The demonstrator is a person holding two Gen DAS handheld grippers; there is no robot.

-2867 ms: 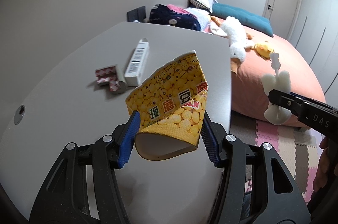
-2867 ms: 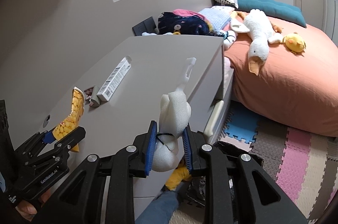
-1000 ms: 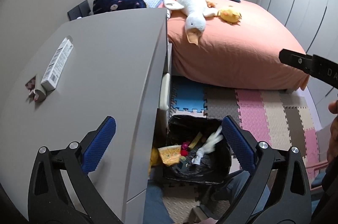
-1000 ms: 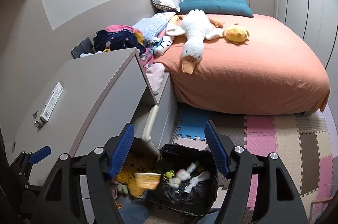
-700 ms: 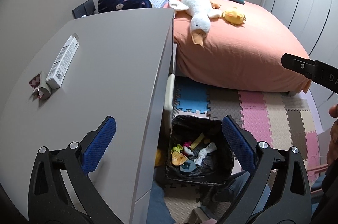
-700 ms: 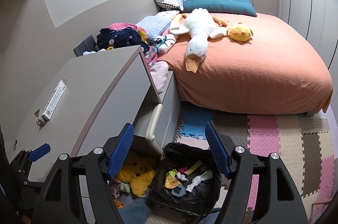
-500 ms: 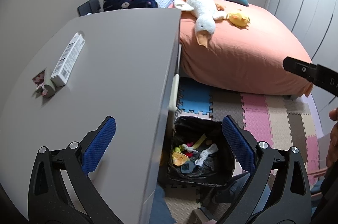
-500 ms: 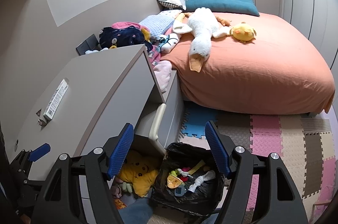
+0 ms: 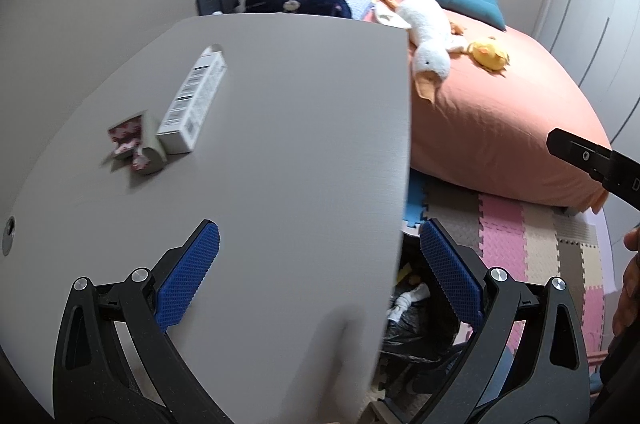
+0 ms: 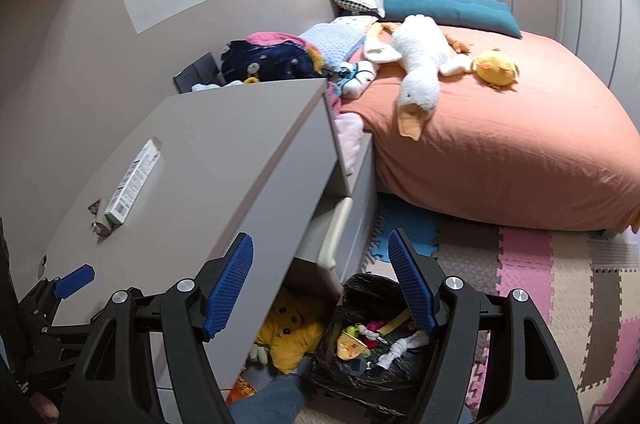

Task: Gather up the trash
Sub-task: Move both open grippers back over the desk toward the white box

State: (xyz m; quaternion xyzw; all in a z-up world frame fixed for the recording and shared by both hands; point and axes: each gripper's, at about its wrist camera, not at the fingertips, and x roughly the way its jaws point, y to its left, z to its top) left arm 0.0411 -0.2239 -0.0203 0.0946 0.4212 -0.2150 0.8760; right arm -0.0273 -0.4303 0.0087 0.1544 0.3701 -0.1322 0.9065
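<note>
grey desk top (image 9: 280,143) fills my left view, with a white barcoded box (image 9: 194,103) and a small crumpled pink wrapper (image 9: 130,143) touching at its near end. both claws are empty with jaws wide apart – the left gripper (image 9: 316,274) over the desk's edge, the right gripper (image 10: 320,288) above the black bin bag (image 10: 372,364) on the floor, which already holds scraps. i judge the next pickup is due: reach across to the box or wrapper and close on it.

Soft, even indoor light, faint shadows; strong fisheye bending with dark corners; slight motion blur throughout.
</note>
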